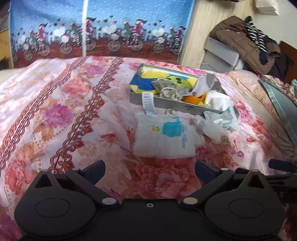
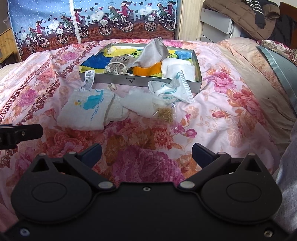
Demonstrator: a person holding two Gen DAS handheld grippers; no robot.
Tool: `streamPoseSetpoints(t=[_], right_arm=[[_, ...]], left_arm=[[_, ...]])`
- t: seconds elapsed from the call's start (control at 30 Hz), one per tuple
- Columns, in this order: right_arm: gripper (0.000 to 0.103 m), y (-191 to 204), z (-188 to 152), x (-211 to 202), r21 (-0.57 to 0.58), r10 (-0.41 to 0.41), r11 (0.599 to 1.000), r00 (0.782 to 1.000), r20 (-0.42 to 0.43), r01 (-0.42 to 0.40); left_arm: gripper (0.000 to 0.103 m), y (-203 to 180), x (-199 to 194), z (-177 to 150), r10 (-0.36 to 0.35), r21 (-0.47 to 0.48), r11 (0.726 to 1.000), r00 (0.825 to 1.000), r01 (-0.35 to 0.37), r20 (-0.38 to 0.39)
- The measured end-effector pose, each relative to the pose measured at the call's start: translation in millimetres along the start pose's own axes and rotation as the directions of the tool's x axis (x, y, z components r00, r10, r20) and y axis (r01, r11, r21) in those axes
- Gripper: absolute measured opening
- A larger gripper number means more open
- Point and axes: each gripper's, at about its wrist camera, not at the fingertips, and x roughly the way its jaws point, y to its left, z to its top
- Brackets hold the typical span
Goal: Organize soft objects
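Observation:
A grey tray [image 2: 118, 79] [image 1: 167, 105] sits on the floral bedspread, holding a yellow-blue cloth [image 2: 96, 62], a grey cloth [image 2: 152, 51], a drawstring pouch [image 2: 117, 67], an orange band [image 2: 146, 70] and a white folded cloth [image 2: 178, 69]. In front of it lie a white cloth with a blue whale print [image 2: 85, 111] [image 1: 165, 137], a white packet [image 2: 172, 90] and a clear bag [image 2: 148, 105]. My left gripper [image 1: 150, 168] is open, just short of the whale cloth. My right gripper [image 2: 146, 152] is open over bare bedspread, nothing between its fingers.
A cartoon-bicycle fabric panel [image 2: 92, 24] stands behind the bed. Jackets [image 2: 250, 16] are piled on a grey unit at the back right. A grey-blue pillow edge [image 2: 278, 63] lies at the right. Open bedspread [image 1: 55, 111] stretches to the left.

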Motion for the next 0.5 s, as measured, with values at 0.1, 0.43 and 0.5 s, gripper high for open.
streamPoseSetpoints(t=[0.1, 0.43, 0.5], right_arm=[[0.103, -2, 0, 1, 0.005, 0.006, 1.000, 1.000, -0.009, -0.006], [0.103, -2, -1, 4, -0.007, 0.023, 1.000, 0.999, -0.023, -0.023], [0.103, -3, -1, 4, -0.005, 0.023, 1.000, 0.999, -0.024, -0.023]], left_arm=[[0.102, 7, 7, 0, 0.011, -0.044, 0.999, 0.999, -0.013, -0.035], [0.102, 8, 14, -2, 0.051, -0.032, 0.998, 0.996, -0.053, -0.068], [0.102, 9, 14, -2, 0.047, -0.036, 0.998, 0.996, -0.050, -0.070]])
